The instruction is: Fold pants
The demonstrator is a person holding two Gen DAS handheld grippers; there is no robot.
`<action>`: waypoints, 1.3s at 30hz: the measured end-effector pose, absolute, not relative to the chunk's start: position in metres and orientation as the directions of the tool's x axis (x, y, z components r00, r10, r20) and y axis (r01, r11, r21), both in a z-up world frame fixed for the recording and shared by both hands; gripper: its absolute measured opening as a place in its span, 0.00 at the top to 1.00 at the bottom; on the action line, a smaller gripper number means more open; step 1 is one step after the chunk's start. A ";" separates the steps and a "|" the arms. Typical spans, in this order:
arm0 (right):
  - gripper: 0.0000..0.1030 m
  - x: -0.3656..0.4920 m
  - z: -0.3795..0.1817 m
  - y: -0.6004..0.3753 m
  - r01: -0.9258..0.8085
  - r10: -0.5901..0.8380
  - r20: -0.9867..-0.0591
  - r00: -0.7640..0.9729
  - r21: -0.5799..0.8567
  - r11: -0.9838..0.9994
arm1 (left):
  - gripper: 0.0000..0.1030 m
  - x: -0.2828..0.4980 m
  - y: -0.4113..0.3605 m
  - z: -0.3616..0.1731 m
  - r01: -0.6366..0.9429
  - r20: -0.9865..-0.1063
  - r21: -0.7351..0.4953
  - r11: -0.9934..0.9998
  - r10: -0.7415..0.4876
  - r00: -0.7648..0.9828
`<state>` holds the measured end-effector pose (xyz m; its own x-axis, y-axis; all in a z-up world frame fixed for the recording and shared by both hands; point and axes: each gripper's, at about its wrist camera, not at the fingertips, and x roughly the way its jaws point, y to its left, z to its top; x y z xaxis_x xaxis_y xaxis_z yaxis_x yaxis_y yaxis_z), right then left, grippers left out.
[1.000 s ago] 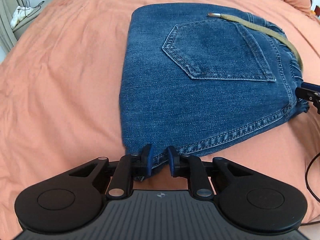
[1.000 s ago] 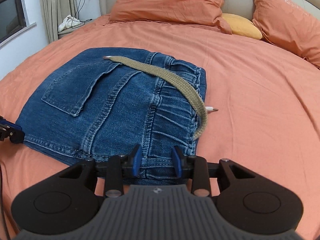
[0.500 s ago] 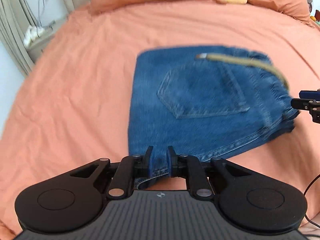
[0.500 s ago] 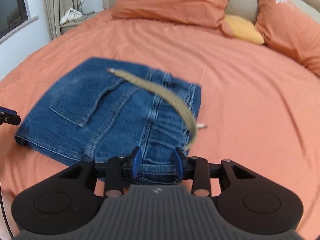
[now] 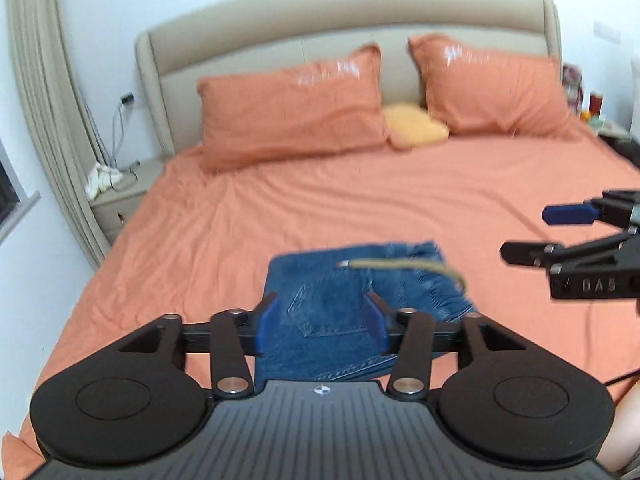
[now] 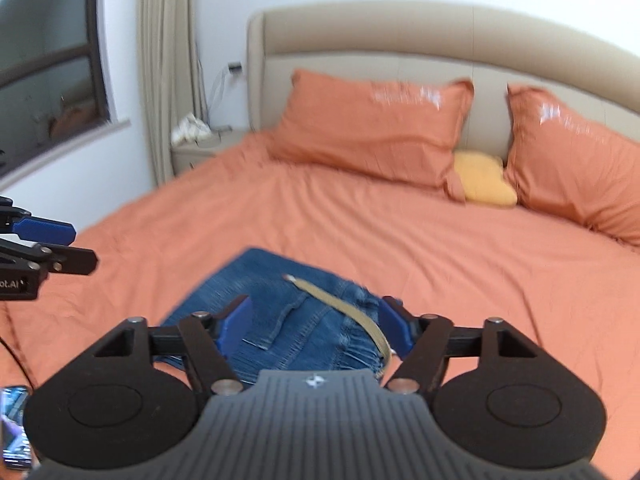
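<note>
The folded blue jeans (image 5: 320, 276) lie flat on the orange bed sheet (image 5: 240, 220), back pocket up, with a khaki drawstring (image 5: 400, 266) trailing across the waistband. My left gripper (image 5: 322, 312) hangs above their near edge. Its jaws are opening and the blue pads touch nothing. My right gripper (image 6: 316, 312) hovers over the waistband side of the jeans (image 6: 264, 280) and drawstring (image 6: 340, 308), jaws also opening with nothing between them. Each gripper shows at the edge of the other's view: the right gripper (image 5: 532, 232) and the left gripper (image 6: 68, 244).
Two orange pillows (image 5: 292, 116) (image 5: 492, 84) and a yellow cushion (image 5: 416, 126) lean on the beige headboard (image 5: 344, 20). A nightstand (image 5: 120, 196) with cables stands left of the bed beside a curtain (image 5: 44, 100). A phone (image 6: 14, 420) lies at the lower left.
Both grippers let go of the jeans' near edge, opened wide and rose well above the bed, tilting up so the headboard and pillows came into view. The jeans stay folded on the sheet.
</note>
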<state>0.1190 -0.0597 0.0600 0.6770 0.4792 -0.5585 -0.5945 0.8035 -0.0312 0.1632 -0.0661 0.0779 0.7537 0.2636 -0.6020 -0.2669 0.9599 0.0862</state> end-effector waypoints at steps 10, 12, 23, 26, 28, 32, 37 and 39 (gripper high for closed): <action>0.16 0.028 0.073 -0.099 -0.577 0.530 -0.472 0.705 0.055 0.815 | 0.13 0.114 -0.092 0.075 -0.382 -0.511 0.049 0.923 0.352 0.784; 0.15 0.017 0.064 -0.103 -0.564 0.524 -0.469 0.711 0.064 0.823 | 0.13 0.110 -0.092 0.065 -0.392 -0.521 0.048 0.919 0.358 0.775; 0.13 0.003 0.011 -0.094 -0.495 0.462 -0.467 0.754 0.058 0.867 | 0.13 0.120 -0.091 0.012 -0.441 -0.630 0.082 0.894 0.390 0.672; 0.13 0.009 -0.001 -0.085 -0.488 0.442 -0.489 0.752 0.038 0.872 | 0.13 0.123 -0.087 0.003 -0.446 -0.649 0.070 0.892 0.380 0.659; 0.12 0.015 -0.007 -0.078 -0.485 0.428 -0.507 0.748 0.024 0.874 | 0.13 0.126 -0.084 -0.002 -0.443 -0.664 0.062 0.895 0.368 0.650; 0.12 0.024 -0.014 -0.069 -0.488 0.421 -0.530 0.736 0.015 0.873 | 0.13 0.130 -0.079 -0.008 -0.440 -0.679 0.061 0.896 0.360 0.639; 0.12 0.031 -0.014 -0.063 -0.485 0.415 -0.532 0.738 0.009 0.875 | 0.13 0.131 -0.074 -0.008 -0.431 -0.684 0.053 0.901 0.348 0.642; 0.12 0.032 -0.013 -0.061 -0.484 0.415 -0.531 0.739 0.011 0.875 | 0.13 0.131 -0.074 -0.006 -0.430 -0.680 0.055 0.901 0.349 0.644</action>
<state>0.0322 -0.0614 -0.0133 0.7386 0.4148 -0.5315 -0.4838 0.8751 0.0106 0.1314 -0.0738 -0.0060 0.6444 0.3491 -0.6803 -0.4299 0.9012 0.0552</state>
